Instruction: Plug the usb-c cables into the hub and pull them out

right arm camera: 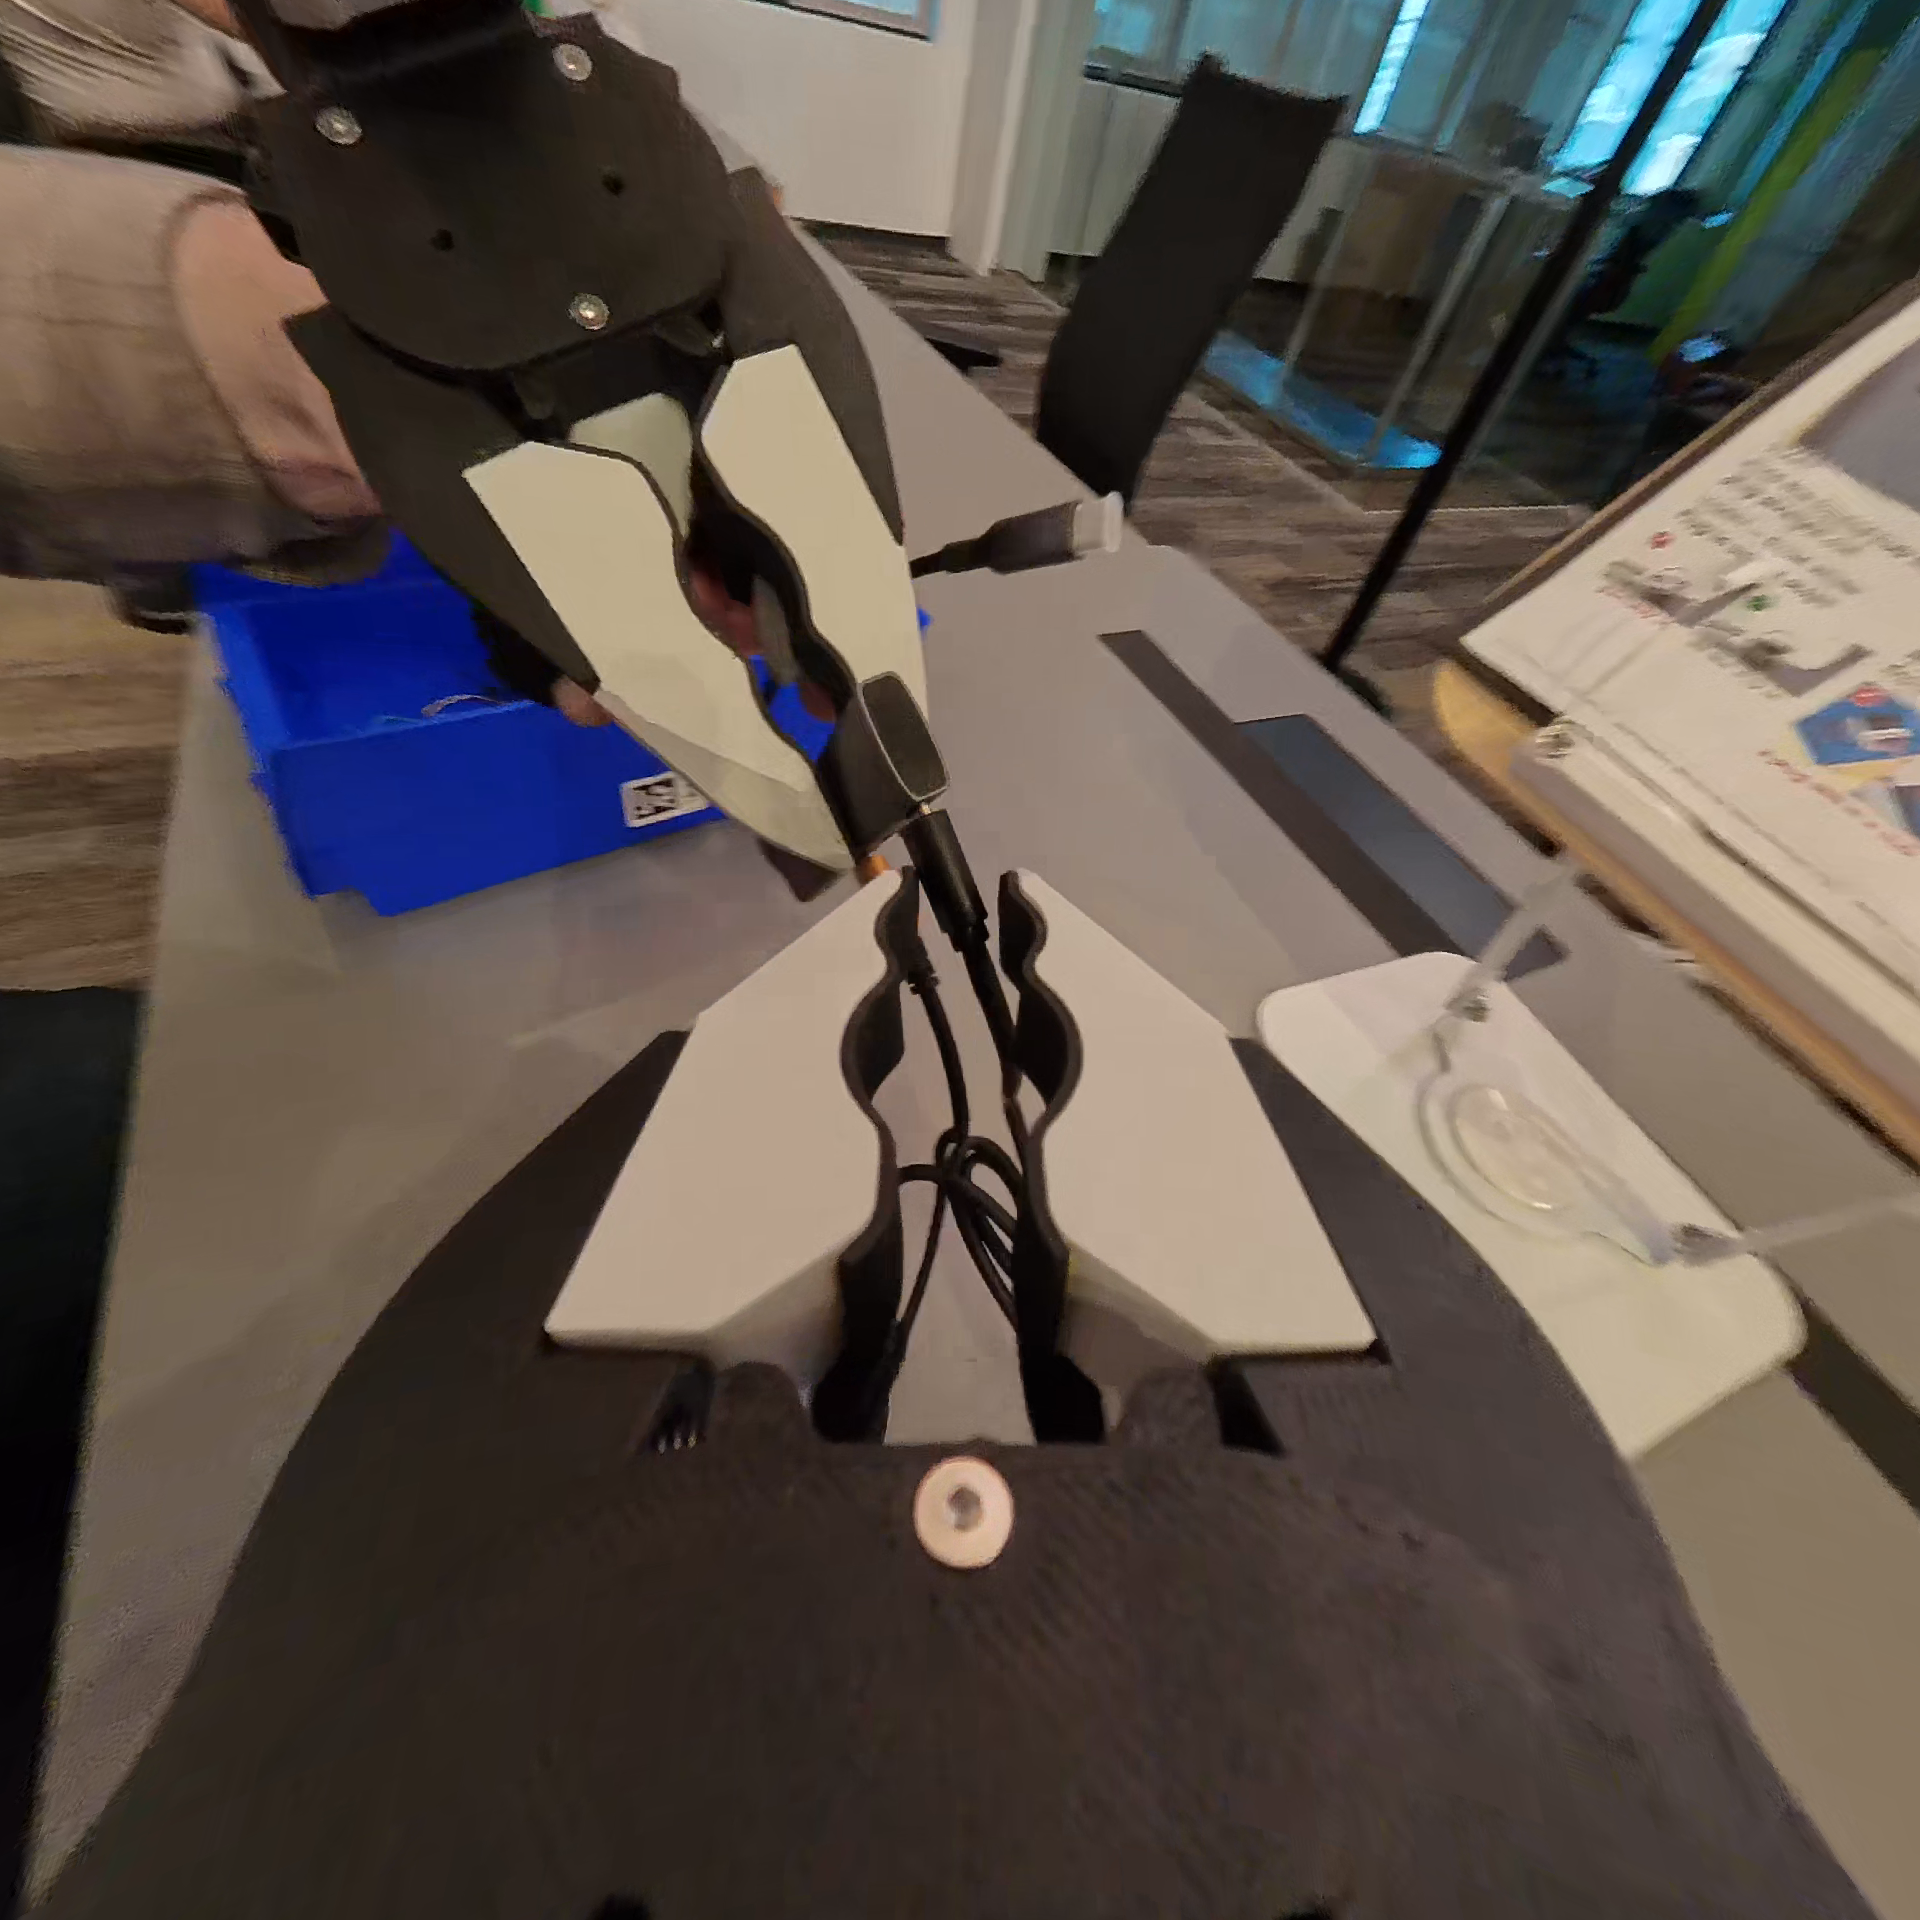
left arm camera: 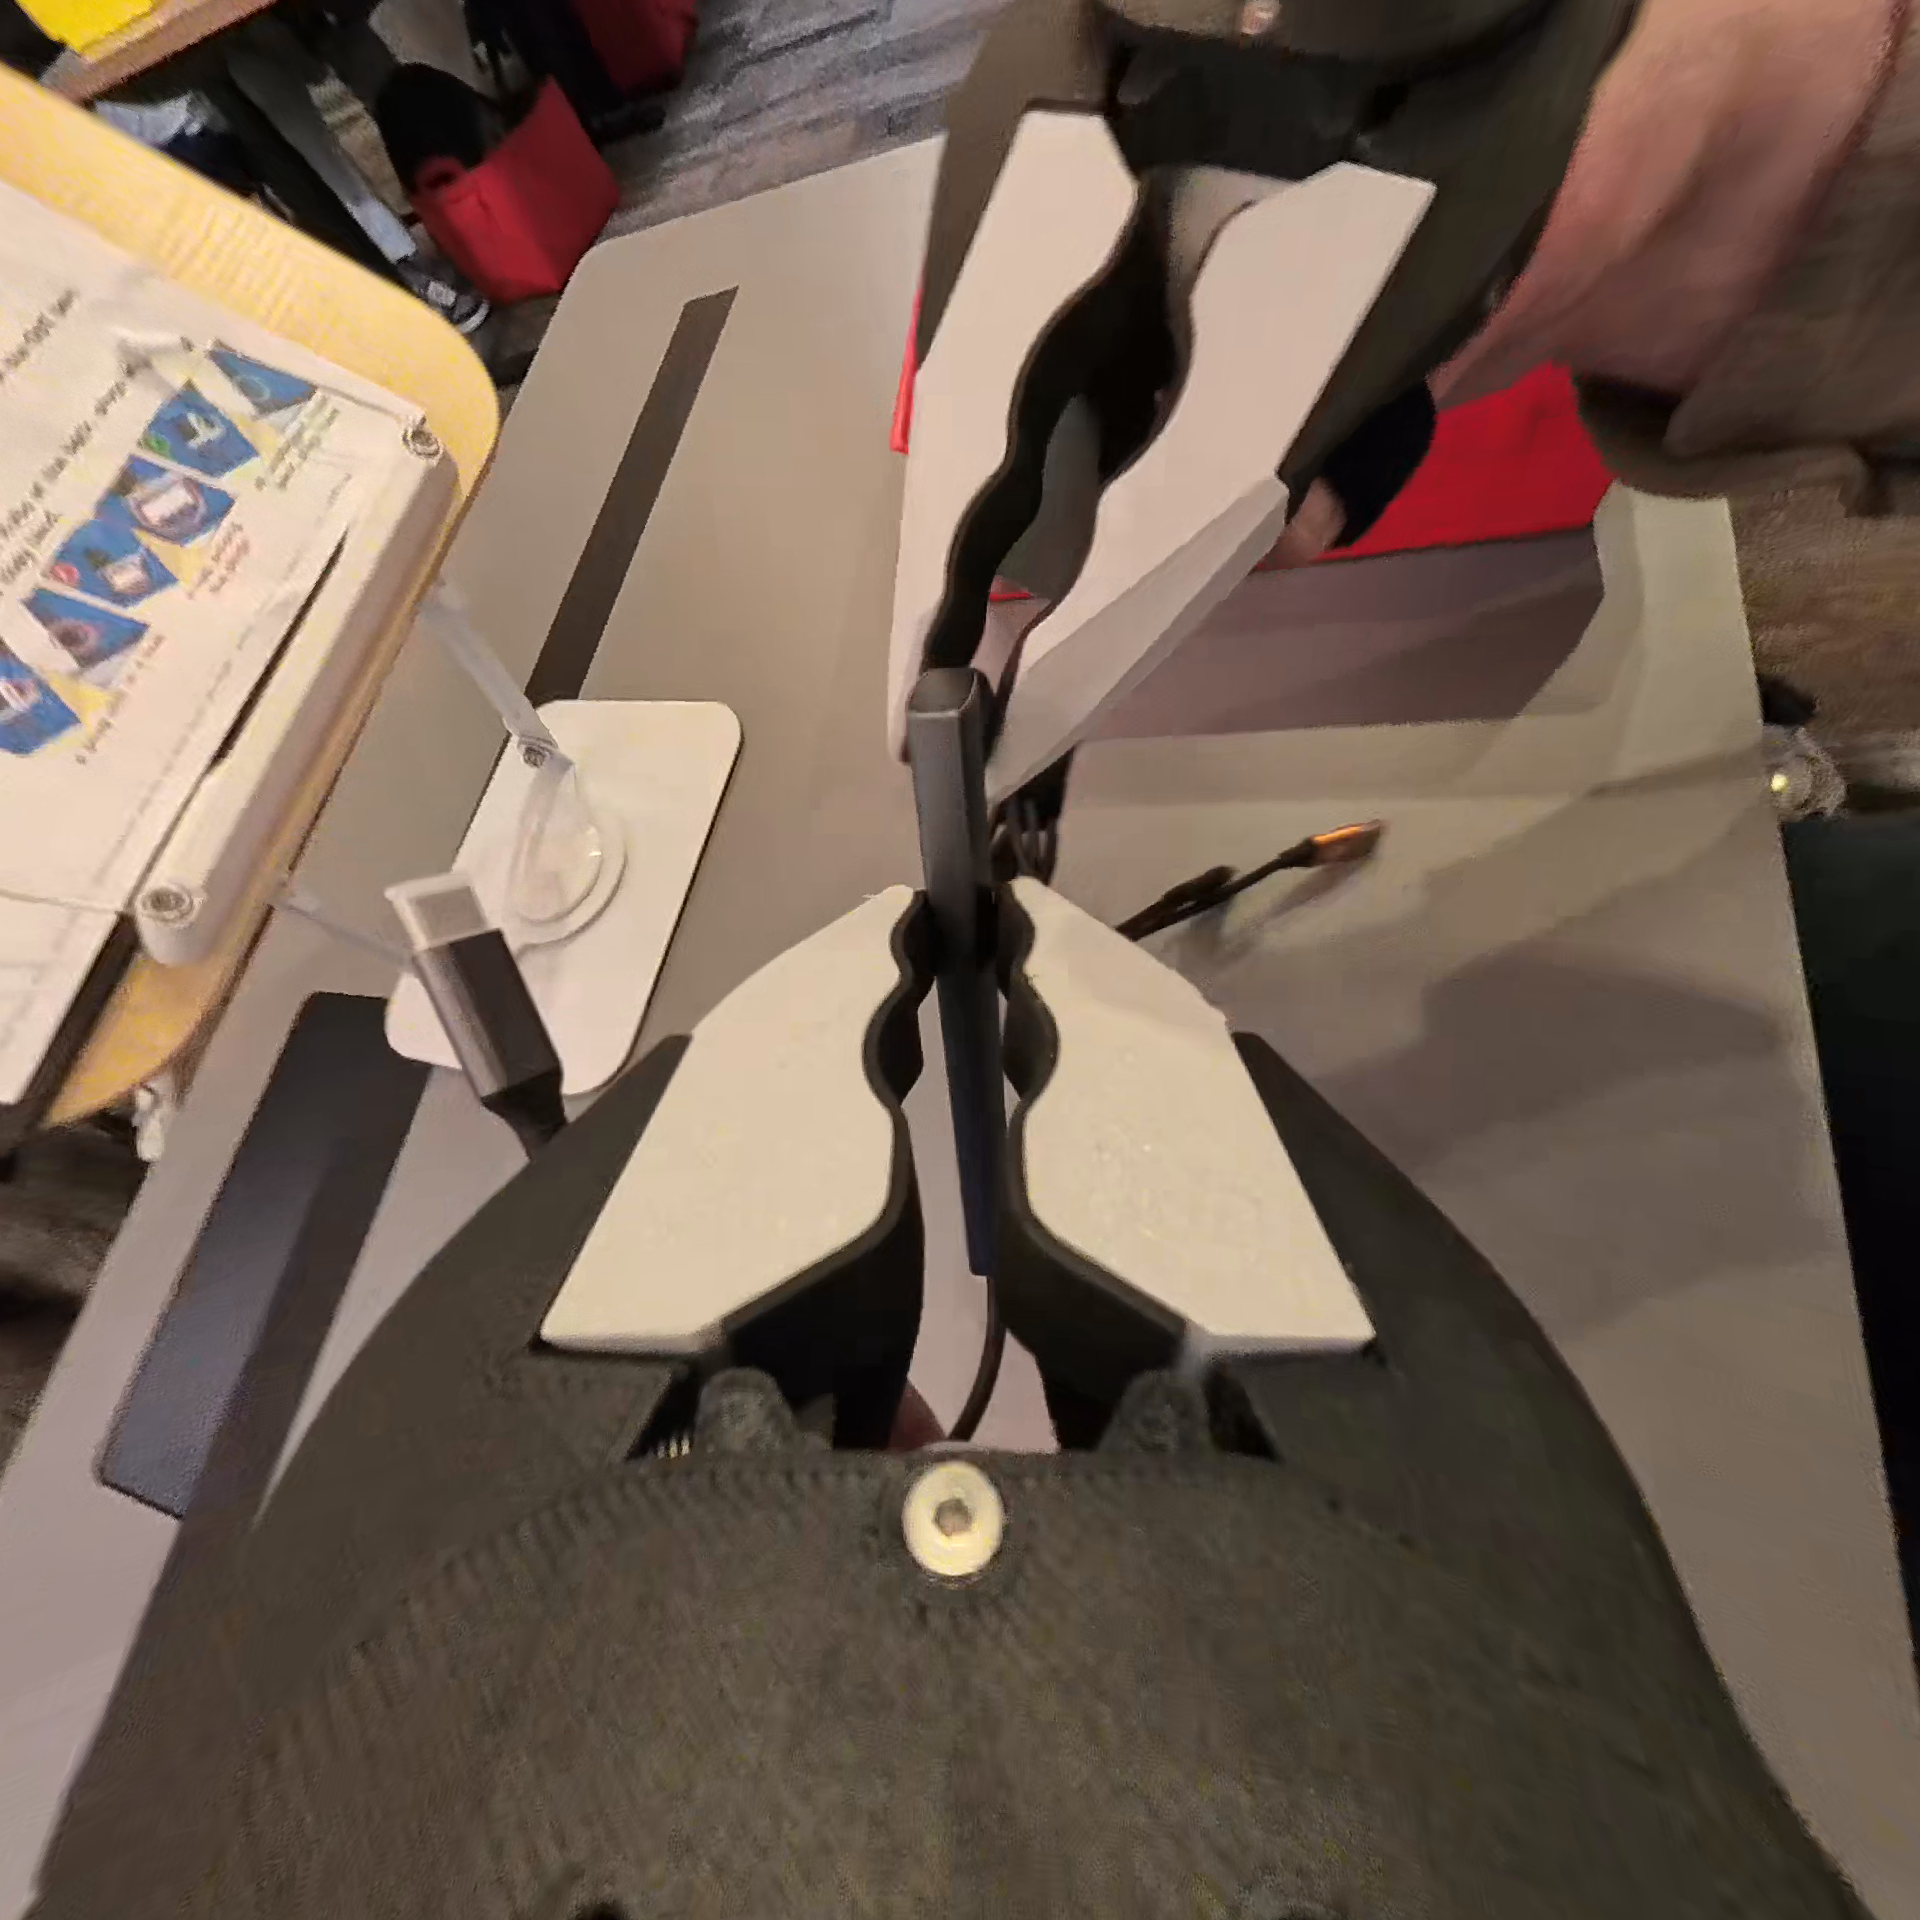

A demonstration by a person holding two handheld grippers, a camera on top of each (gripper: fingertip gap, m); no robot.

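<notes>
Hub [left arm camera: 951, 831] clamped in left gripper [left arm camera: 958, 914]; right gripper [right arm camera: 951, 894] pinches its plugged cable [right arm camera: 951, 868]

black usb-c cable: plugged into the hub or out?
In. The black cable's plug sits seated in the hub, held by the left gripper; right gripper surrounds it.

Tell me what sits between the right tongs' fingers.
In the right wrist view, the black cable plug seated in the hub lies between the right tongs, with looped black cables behind it.
</notes>
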